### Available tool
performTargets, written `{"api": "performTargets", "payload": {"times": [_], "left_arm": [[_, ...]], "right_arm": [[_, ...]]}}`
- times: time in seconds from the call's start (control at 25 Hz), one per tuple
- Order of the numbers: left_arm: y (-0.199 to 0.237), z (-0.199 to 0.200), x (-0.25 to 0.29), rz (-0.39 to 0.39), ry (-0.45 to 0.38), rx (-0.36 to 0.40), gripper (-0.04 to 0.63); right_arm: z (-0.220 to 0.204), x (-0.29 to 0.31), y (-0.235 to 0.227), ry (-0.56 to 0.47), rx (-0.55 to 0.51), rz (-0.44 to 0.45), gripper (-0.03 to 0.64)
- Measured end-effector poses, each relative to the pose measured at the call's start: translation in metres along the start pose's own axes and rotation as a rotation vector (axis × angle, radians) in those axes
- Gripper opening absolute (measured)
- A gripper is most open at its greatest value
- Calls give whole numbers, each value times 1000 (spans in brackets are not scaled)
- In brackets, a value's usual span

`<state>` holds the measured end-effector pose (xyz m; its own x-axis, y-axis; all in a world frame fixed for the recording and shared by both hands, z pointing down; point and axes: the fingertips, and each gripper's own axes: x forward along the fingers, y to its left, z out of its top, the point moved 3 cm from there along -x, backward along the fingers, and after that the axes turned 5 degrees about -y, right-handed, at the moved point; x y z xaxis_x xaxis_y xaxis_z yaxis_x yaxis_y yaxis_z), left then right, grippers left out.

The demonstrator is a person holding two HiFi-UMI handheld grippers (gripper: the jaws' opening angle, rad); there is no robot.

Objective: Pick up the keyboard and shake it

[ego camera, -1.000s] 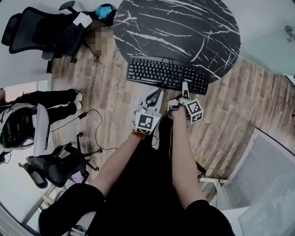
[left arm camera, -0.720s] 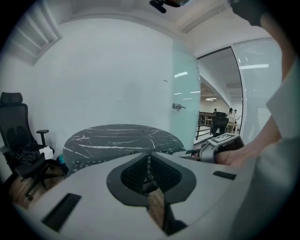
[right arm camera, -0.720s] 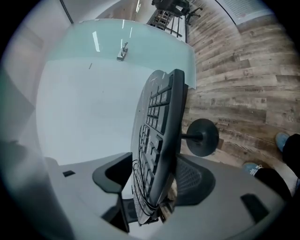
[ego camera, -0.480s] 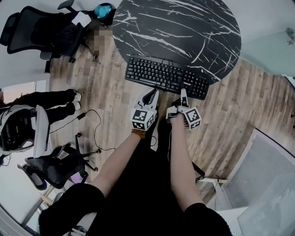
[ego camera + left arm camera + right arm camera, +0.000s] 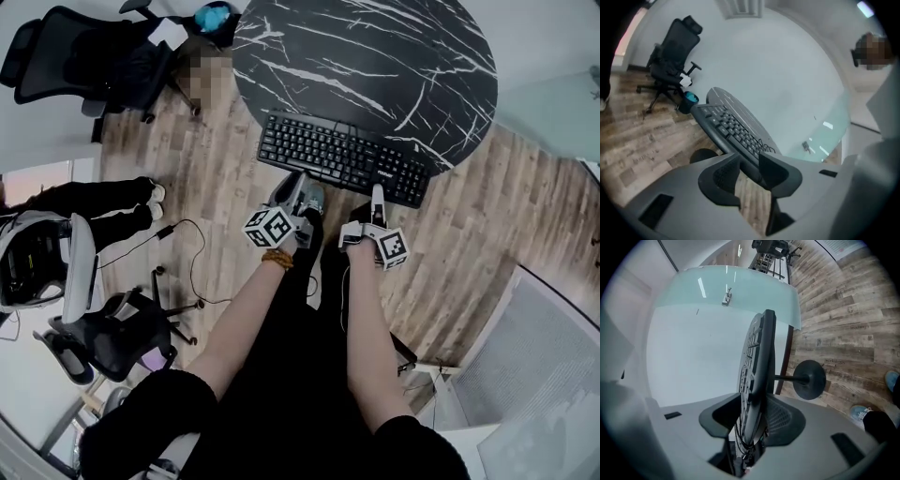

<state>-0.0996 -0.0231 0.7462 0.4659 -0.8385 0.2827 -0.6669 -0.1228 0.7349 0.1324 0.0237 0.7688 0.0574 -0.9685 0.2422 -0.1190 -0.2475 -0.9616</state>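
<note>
- Now we see the keyboard lying along the near edge of the tabletop, partly overhanging it.
- Our right hand-held gripper has just been closing and pinches the keyboard's near edge.
- Our left hand-held gripper has just been opening; its 2 jaws stand apart, with the keyboard's edge at their tips.

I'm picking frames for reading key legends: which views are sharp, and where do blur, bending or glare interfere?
Head view: keyboard sharp, though the wide lens bends the floor planks toward the edges. Left gripper view: soft all over, keys smeared, corners dark. Right gripper view: keyboard edge-on and blurred close to the lens, with bright streaks on the pale green panel.
</note>
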Motion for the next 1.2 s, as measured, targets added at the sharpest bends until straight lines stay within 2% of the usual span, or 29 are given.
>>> {"api": "performTargets", "payload": {"times": [0.12,0.28,0.44,0.52,0.56,0.68,0.84,0.96,1.04,1.2], "left_arm": [[10,3,-7,-5,-88,-201,157],[32,-1,-12,22,-118,-324,199],[32,8,5,-35,-130,-365,202],[27,13,14,-62,-138,-412,202],[27,15,16,-62,-142,-434,205],[35,20,14,-1,-138,-386,206],[33,26,11,-9,-160,-399,198],[29,31,15,-36,-194,-461,196],[25,32,18,-39,-215,-510,192],[18,32,29,-54,-209,-528,184]], "right_arm": [[1,-1,-2,-19,1,16,167],[0,1,-6,-22,15,16,178],[3,0,-8,-16,-4,16,179],[2,1,-8,-18,10,23,178],[1,1,-8,-18,18,25,178],[1,-1,-7,-18,24,35,177],[1,-3,1,-31,56,93,153],[2,-5,3,-33,81,101,97],[3,-4,5,-34,101,109,92],[2,-5,7,-22,134,112,87]]}}
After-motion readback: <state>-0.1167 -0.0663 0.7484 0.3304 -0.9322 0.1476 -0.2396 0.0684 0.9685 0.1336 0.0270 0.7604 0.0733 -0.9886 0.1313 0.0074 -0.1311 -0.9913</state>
